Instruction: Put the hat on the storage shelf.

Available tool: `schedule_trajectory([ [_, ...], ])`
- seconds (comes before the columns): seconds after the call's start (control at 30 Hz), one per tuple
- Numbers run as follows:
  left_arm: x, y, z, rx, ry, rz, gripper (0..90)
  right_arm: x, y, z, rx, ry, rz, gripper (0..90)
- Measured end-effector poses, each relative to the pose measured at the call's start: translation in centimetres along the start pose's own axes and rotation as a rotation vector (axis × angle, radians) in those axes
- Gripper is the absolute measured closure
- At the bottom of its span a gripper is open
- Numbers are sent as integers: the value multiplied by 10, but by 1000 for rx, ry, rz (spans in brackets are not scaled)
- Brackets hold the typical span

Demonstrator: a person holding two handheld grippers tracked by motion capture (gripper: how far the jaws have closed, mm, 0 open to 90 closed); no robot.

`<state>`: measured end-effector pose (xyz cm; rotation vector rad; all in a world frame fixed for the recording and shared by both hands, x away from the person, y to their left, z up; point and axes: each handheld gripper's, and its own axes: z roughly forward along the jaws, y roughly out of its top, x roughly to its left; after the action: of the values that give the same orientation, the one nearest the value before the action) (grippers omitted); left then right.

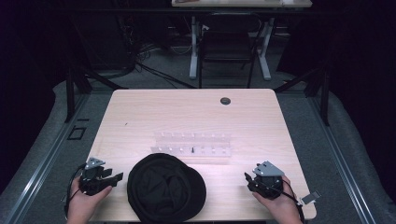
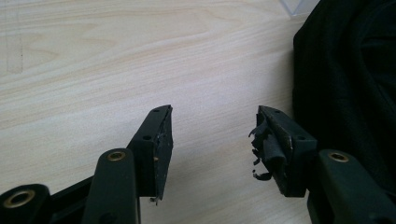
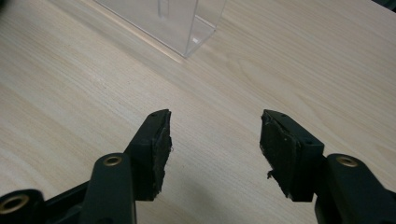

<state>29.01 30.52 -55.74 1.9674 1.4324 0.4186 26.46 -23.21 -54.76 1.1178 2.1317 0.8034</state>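
A clear plastic rack [image 1: 192, 147] lies across the middle of the pale wooden table [image 1: 140, 112], with a small dark item in one of its slots. My left gripper [image 1: 116, 178] rests near the front left edge, held by a hand, open and empty [image 2: 214, 135]. The torn pad on its right fingertip [image 2: 266, 149] hangs in shreds. My right gripper [image 1: 247, 179] sits near the front right, also open with nothing between its jaws [image 3: 215, 140]. A corner of the clear rack [image 3: 187, 23] stands ahead of it.
A black cap [image 1: 166, 186] covers the front centre of the table, and this dark cap [image 2: 350, 74] lies just right of the left gripper. A round cable hole [image 1: 225, 101] sits near the far edge. A dark chair [image 1: 226, 46] stands beyond the table.
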Motion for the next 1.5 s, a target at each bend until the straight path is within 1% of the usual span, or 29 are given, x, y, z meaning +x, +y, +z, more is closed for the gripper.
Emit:
schedule_trajectory([
  [0.03,0,0,-1,-3,-10,-11,466,1,0,0,3,4,6,442],
  [0.1,1,1,-2,-17,-16,-27,466,2,2,0,9,35,12,468],
  [0.13,1,1,-3,-16,-33,-42,466,4,3,-1,2,42,18,474],
  [0.17,2,1,-3,-20,-44,-53,466,6,4,-3,3,50,11,474],
  [0.2,2,1,-4,-22,-47,-55,466,9,5,-4,-2,60,8,475],
  [0.23,2,1,-4,-17,-53,-54,468,12,5,-5,1,60,-7,492],
  [0.27,1,1,-4,-11,-69,-64,485,15,7,-7,6,76,-5,514],
  [0.3,1,1,-4,-3,-82,-73,508,17,8,-8,5,111,14,526],
  [0.33,1,2,-4,12,-89,-71,524,19,10,-10,8,136,22,547],
  [0.37,-1,1,-4,9,-79,-68,536,22,12,-10,1,146,27,555],
  [0.4,-1,2,-5,20,-84,-67,551,25,14,-10,-7,152,26,562],
  [0.43,-3,2,-5,10,-87,-73,560,28,15,-11,-10,163,34,568],
  [0.5,-5,4,-7,-1,-107,-85,566,34,20,-11,-12,197,23,580],
  [0.53,-6,5,-9,-2,-118,-84,573,38,23,-11,-13,216,26,593],
  [0.57,-8,6,-9,-5,-123,-83,583,43,26,-11,-19,234,20,630],
  [0.6,-9,6,-10,-3,-133,-84,588,46,27,-10,-14,232,3,648],
  [0.63,-10,7,-10,-7,-138,-81,591,52,30,-10,-7,225,-26,649],
  [0.67,-12,7,-10,-11,-139,-81,591,54,32,-11,-3,230,-39,647],
  [0.73,-14,8,-10,-7,-150,-77,595,60,37,-12,-12,272,-45,628],
  [0.8,-17,8,-9,-3,-150,-72,601,64,41,-14,-23,299,-35,615],
  [0.9,-18,8,-9,1,-153,-68,626,69,49,-16,-47,358,-6,603],
  [0.93,-18,8,-10,5,-157,-65,629,70,51,-16,-51,369,0,603],
  [1.0,-19,8,-11,-4,-158,-72,629,74,55,-17,-73,402,18,597],
  [1.13,-20,8,-13,1,-168,-73,625,83,62,-20,-96,412,-12,586],
  [1.2,-21,8,-14,2,-174,-83,615,87,63,-21,-109,425,-12,584],
  [1.27,-20,7,-13,8,-181,-95,606,90,64,-20,-99,433,-21,582],
  [1.33,-20,7,-12,19,-183,-96,608,92,63,-17,-93,433,-33,582],
  [1.47,-18,6,-10,29,-195,-113,610,96,59,-11,-75,439,-34,583],
  [1.5,-18,6,-10,39,-202,-118,615,97,59,-11,-69,441,-39,582],
])
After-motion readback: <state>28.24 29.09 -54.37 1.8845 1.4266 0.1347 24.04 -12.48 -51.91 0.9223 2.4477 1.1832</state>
